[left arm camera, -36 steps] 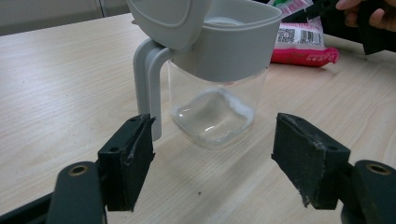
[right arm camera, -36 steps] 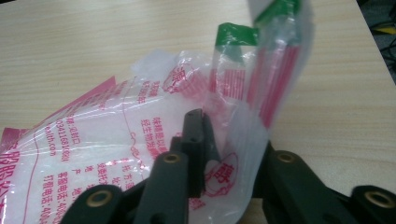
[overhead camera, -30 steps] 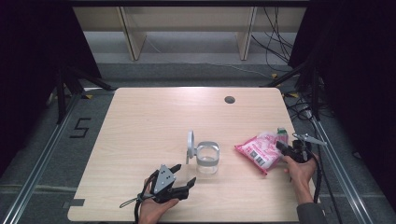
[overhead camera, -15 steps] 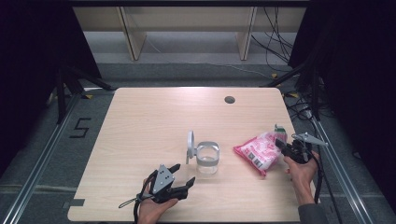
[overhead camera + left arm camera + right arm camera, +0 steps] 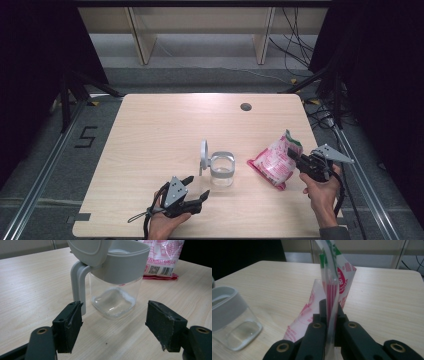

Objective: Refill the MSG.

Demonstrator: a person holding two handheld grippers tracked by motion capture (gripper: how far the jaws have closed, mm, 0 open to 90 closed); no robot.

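Your right gripper (image 5: 295, 156) has its fingers (image 5: 342, 322) clamped tight on the top edge of the pink and white bag (image 5: 275, 162), pinching the flat seal between the pads. In the right gripper view the bag (image 5: 329, 290) rises upright out of the fingers, its green-trimmed upper edge above them and its printed body hanging down toward the surface (image 5: 382, 295). In the high view the bag sits at the right of the surface (image 5: 165, 130), its lower end near the wood and its top end tipped up at your gripper; whether the bottom touches the wood, you cannot tell.

Your left gripper (image 5: 196, 189) rests low near the front edge with its fingers (image 5: 68, 326) spread wide and nothing between them. They point at the clear container (image 5: 116, 290) just ahead, apart from it. The container (image 5: 222, 169) stands upright near the middle of the surface, left of the bag, with a grey collar and its grey lid (image 5: 203, 152) flipped up on the left side.
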